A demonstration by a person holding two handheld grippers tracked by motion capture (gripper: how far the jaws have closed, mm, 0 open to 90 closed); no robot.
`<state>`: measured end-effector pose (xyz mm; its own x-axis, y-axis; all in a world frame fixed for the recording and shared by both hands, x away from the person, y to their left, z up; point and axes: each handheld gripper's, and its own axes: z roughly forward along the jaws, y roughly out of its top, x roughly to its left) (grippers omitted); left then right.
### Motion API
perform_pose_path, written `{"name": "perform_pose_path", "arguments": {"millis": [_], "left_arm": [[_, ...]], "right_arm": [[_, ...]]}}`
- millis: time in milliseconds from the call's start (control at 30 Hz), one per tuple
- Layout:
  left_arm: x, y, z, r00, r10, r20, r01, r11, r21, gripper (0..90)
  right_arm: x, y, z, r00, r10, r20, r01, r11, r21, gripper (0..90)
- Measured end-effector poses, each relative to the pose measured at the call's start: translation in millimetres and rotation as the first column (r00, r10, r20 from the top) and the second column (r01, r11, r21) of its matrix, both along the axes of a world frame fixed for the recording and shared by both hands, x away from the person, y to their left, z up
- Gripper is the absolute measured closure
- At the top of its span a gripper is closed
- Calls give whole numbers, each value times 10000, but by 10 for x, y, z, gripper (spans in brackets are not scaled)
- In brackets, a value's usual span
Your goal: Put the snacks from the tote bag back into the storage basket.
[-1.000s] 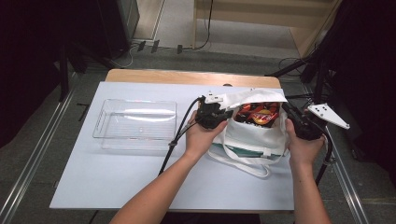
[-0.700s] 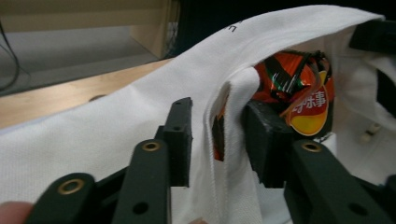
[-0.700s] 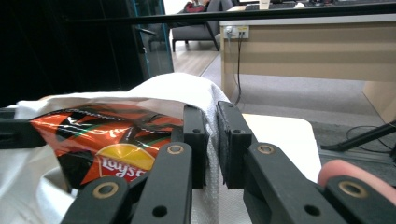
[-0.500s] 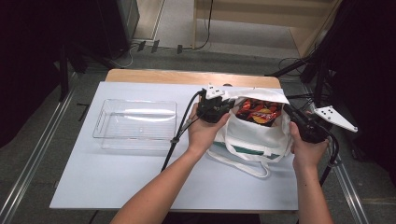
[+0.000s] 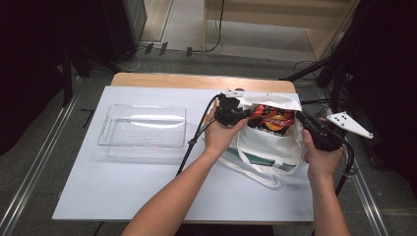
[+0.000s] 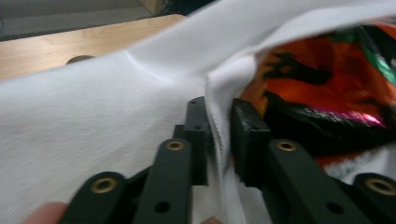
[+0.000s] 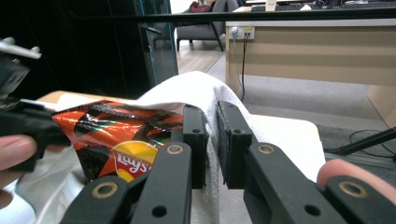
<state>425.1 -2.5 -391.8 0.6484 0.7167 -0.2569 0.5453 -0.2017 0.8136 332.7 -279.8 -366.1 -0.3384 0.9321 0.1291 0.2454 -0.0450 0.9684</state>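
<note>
The high view looks forward and down on the whole desk (image 5: 147,196) from above the person's near side. The left gripper view sits right against the white bag (image 6: 93,112), looking along its rim at the orange chip packet (image 6: 327,84). The right gripper view, just as close, faces left across that same bag (image 7: 196,88) and packet (image 7: 116,135); all three share them.

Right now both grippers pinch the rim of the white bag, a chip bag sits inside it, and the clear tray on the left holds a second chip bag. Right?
Not quite. In the high view the clear tray is empty. The rest stands: the left gripper and right gripper each pinch the rim of the white bag, with the chip bag inside it.
</note>
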Motion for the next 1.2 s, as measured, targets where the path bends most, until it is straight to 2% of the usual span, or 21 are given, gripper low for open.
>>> {"name": "perform_pose_path", "arguments": {"millis": [100, 200, 267, 333, 400, 433, 467, 533, 667, 733, 767, 800, 833, 900, 967, 1100, 1167, 1200], "left_arm": [[-137, 110, 26, 9979, 205, 608, -189, 9994, -275, 610], [-280, 219, 79, 9915, 273, 1273, -196, 9979, -610, 539], [-401, 278, 139, 9807, 297, 1935, -123, 9958, -903, 544], [-522, 307, 200, 9677, 106, 2518, 199, 9928, -1182, 562], [-619, 267, 226, 9542, -388, 2967, 721, 9921, -1023, 586], [-649, 219, 225, 9497, -604, 3072, 858, 9939, -697, 587], [-655, 165, 214, 9499, -701, 3047, 845, 9958, -343, 584], [-621, 98, 182, 9569, -768, 2802, 839, 9964, -132, 561], [-519, -4, 164, 9721, -508, 2289, 644, 9965, -525, 533], [-502, -70, 183, 9706, -679, 2311, 773, 9965, -318, 535], [-498, -93, 189, 9699, -672, 2340, 735, 9971, -183, 568], [-494, -107, 196, 9703, -596, 2345, 616, 9981, -11, 635], [-485, -100, 201, 9701, -593, 2353, 584, 9982, 105, 744], [-479, -73, 199, 9696, -911, 2269, 900, 9958, 155, 893], [-509, -33, 186, 9633, -1194, 2406, 1167, 9928, 257, 900], [-559, 131, 150, 9600, -1434, 2407, 1509, 9885, -129, 900], [-574, 235, 122, 9564, -1643, 2416, 1792, 9830, -407, 900], [-577, 272, 109, 9574, -1667, 2357, 1845, 9813, -556, 900]], "right_arm": [[-9, -26, 2, 10000, 31, 28, -31, 9999, 154, 842], [-13, -23, -1, 10000, 45, 89, -46, 9999, 90, 842], [-14, -22, 2, 10000, 22, 93, -24, 9999, 150, 842], [-13, -17, 3, 10000, 15, 98, -17, 9999, 156, 842], [-12, -8, 4, 10000, -2, 99, 0, 9999, 173, 842], [-12, -3, 4, 10000, 1, 88, -2, 9998, 195, 842], [-9, -1, 4, 9999, 0, 125, -3, 9998, 190, 842], [-10, 10, 7, 9999, -1, 105, -1, 9997, 233, 842], [-22, 33, 17, 9998, 36, 173, -39, 9998, 173, 842], [-26, 40, 17, 9999, 59, 138, -61, 9998, 190, 842], [-26, 38, 16, 9999, 68, 142, -71, 9998, 189, 842], [-23, 33, 14, 9998, 42, 176, -44, 9999, 151, 842], [-23, 28, 13, 9999, 31, 152, -33, 9999, 153, 842], [-26, 12, 12, 9998, 106, 180, -109, 9998, 180, 842], [-40, 9, 25, 9997, 36, 251, -39, 9999, 110, 843], [-34, -24, 52, 9993, -212, 312, 206, 9996, 180, 843], [-10, -53, 72, 9987, -383, 338, 379, 9992, 118, 842], [12, -75, 80, 9980, -534, 349, 532, 9986, 78, 842]]}}
